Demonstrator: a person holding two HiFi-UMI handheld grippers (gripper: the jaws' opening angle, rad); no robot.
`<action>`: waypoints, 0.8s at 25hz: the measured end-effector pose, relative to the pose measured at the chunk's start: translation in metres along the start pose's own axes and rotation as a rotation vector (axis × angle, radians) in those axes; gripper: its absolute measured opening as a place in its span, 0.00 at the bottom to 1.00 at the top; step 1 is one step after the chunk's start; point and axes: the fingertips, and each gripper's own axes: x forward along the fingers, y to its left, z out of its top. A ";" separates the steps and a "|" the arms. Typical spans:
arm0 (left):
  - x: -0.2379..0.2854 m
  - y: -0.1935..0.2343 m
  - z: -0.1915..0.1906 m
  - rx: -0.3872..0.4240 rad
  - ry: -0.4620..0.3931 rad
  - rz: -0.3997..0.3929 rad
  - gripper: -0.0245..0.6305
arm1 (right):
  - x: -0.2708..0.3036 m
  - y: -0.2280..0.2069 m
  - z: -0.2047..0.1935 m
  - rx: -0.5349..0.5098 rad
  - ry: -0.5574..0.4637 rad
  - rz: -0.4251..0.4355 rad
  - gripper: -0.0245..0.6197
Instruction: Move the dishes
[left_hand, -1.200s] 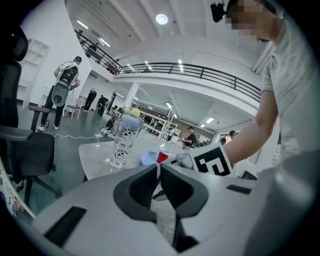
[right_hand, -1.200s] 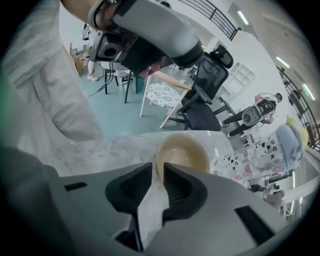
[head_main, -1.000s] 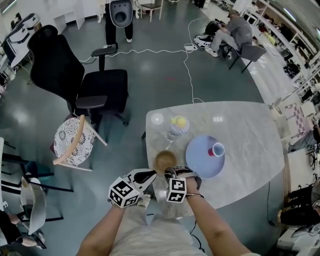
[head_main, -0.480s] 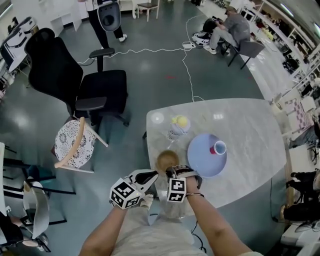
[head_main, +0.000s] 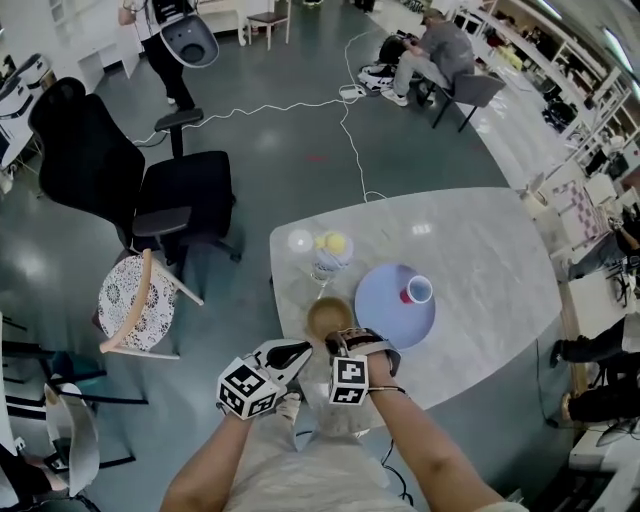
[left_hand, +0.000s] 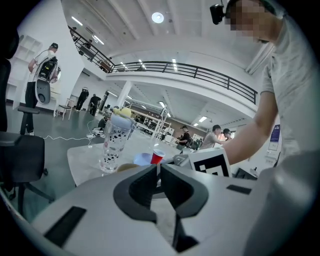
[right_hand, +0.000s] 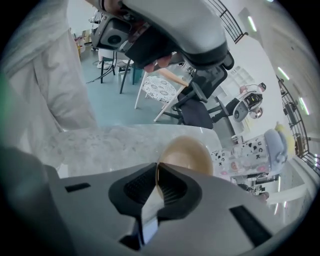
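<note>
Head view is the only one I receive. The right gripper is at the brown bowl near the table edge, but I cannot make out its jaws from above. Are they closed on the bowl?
Observer: Yes. In the right gripper view, the right gripper has its jaws closed on the near rim of the brown bowl.
Operator: And the left gripper, does it hold something?
Observer: No. In the left gripper view, the left gripper has its jaws together with nothing between them.
</note>
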 end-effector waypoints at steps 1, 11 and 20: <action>0.005 -0.003 0.002 0.003 0.000 -0.009 0.07 | -0.004 -0.002 -0.005 0.006 0.003 -0.004 0.08; 0.058 -0.042 0.018 0.032 0.004 -0.104 0.07 | -0.036 -0.009 -0.070 0.089 0.058 -0.031 0.08; 0.088 -0.061 0.021 0.037 0.025 -0.136 0.07 | -0.041 -0.007 -0.123 0.145 0.101 -0.014 0.08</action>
